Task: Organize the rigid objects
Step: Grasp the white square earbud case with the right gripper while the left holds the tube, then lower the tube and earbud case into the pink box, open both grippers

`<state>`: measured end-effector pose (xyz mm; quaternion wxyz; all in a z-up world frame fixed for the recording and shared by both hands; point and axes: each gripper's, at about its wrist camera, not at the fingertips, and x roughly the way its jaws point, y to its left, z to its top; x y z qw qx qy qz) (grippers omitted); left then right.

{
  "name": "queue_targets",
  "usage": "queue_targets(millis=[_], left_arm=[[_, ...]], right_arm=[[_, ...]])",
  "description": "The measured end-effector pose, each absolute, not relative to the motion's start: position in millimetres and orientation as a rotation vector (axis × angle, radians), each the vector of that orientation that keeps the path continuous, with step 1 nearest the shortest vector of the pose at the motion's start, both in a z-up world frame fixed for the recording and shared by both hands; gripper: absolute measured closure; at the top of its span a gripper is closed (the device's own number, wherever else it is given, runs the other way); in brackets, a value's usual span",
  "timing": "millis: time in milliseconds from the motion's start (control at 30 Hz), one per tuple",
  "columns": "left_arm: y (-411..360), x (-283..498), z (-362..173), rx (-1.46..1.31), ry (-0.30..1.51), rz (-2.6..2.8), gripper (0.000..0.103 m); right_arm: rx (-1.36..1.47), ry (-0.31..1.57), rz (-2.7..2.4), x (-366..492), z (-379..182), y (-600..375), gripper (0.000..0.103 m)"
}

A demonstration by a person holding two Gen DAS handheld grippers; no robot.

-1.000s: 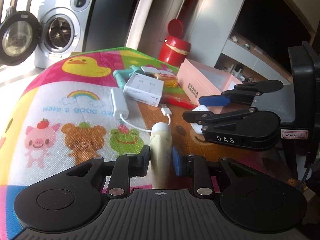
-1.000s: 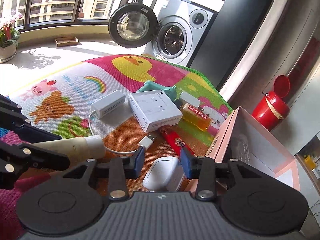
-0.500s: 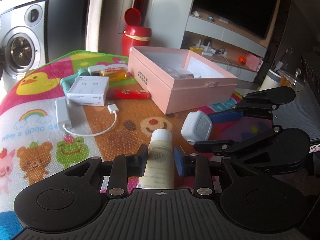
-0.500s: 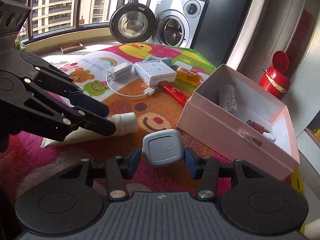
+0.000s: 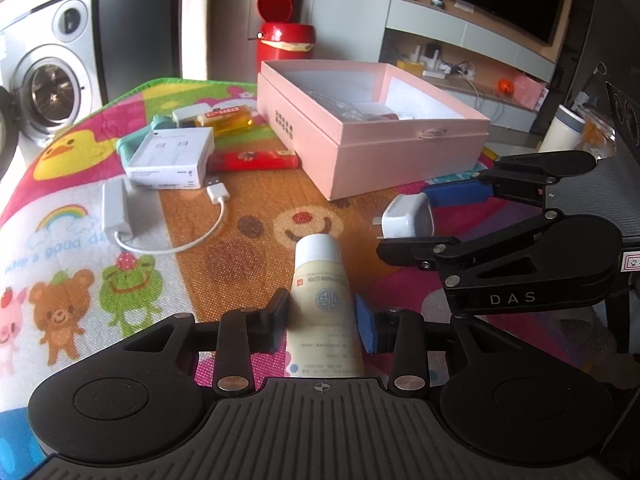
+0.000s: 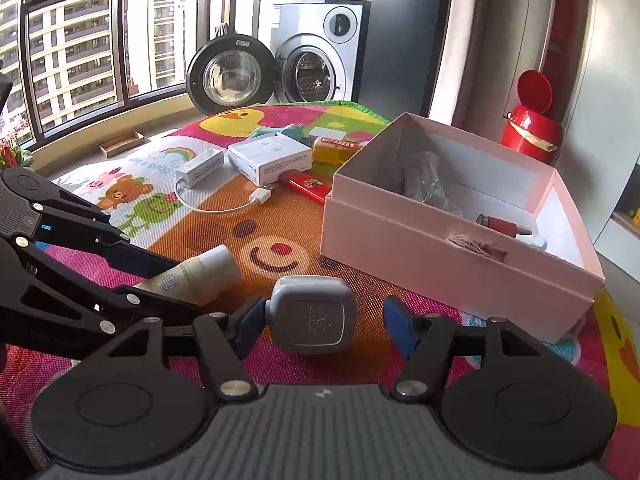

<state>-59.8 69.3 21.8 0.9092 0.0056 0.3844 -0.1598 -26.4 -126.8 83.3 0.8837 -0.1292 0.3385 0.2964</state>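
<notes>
While clamping tube (image 5: 322, 304), left gripper (image 5: 322, 322) (right (image 6: 323, 322) parted).

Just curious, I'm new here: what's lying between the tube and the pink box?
Only bare mat, with its smiley print, separates tube from box; both views show it.

Layout: play mat (image 5: 132, 264), open box (image 5: 412, 148) at its far right.
Carton (image 5: 170, 158), USB adapter (image 5: 114, 210) left of box; tube (image 5: 324, 292) and charger plug (image 5: 406, 220) in front.
</notes>
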Motion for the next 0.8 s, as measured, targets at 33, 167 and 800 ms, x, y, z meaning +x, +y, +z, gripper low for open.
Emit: queue_targets(millis=[33, 167, 800], left_arm=[[68, -60, 22, 0.016, 0.788, -0.325, 0.063], [59, -63, 21, 0.074, 0.769, -0.309, 0.063], [3, -25, 170, 0.060, 0.471, -0.428, 0.088]], right_arm=[[-0.267, 0.705, 0.623, -30, 86, -128, 0.055], [-0.286, 0.667, 0.604, -43, 97, -141, 0.056], [-0.121, 0.499, 0.350, -87, 133, -260, 0.056]])
